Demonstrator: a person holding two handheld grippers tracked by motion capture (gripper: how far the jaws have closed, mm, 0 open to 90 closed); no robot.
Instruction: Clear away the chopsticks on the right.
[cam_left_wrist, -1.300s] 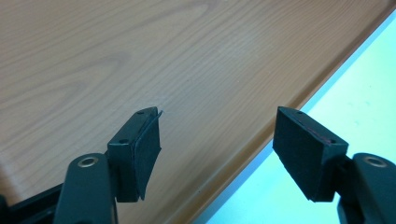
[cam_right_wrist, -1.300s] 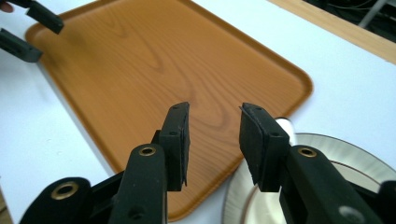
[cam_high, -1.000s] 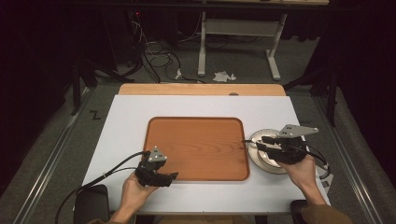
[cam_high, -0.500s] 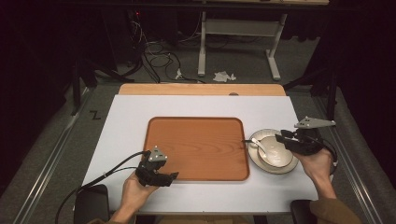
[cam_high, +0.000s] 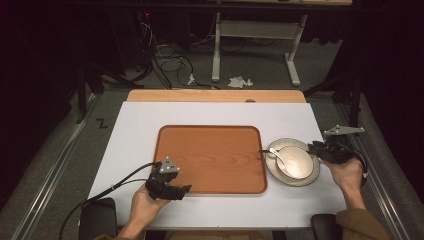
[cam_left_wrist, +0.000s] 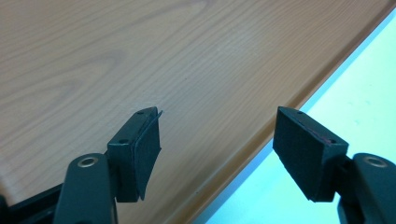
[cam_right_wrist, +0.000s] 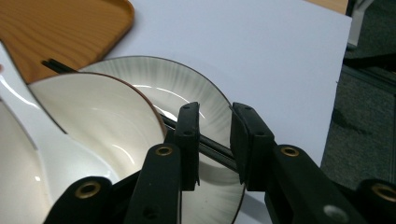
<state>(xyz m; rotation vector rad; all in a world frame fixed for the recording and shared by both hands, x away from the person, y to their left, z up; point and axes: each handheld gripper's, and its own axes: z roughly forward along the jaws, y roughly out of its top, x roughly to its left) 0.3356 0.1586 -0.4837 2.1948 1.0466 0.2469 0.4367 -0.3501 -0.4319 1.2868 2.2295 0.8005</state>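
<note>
Right gripper (cam_right_wrist: 215, 109) is being held low over the plate (cam_right_wrist: 187, 84), jaws narrowed to a small gap with a thin black stick (cam_right_wrist: 212, 149) (chopstick, most likely) running between them. The gap looks a bit wider than the stick, so it's probably not being pinched yet. The step in hand is being read as the grab on that stick. It's lying across the plate beside the bowl (cam_right_wrist: 93, 112), with its far tip reaching toward the tray (cam_right_wrist: 56, 28). The next move would call for the jaws to be squeezed shut squarely on it, then a clean lift so the bowl and the white spoon (cam_right_wrist: 18, 116) aren't being dragged along. Left gripper (cam_left_wrist: 217, 114) is being kept wide open and empty over the tray's near rim, with one jaw over the wood and the other over the white table (cam_left_wrist: 369, 93). From the high view, the whole layout is being shown: plate (cam_high: 300, 181) just right of the tray (cam_high: 210, 160), bowl (cam_high: 297, 162) and spoon (cam_high: 277, 155) on it, right gripper (cam_high: 312, 147) at the plate's right edge, left gripper (cam_high: 185, 190) well apart at the tray's front left. The jaw gap and the stick inside it are too small to judge there, and that bit is being given by the right gripper view.
</note>
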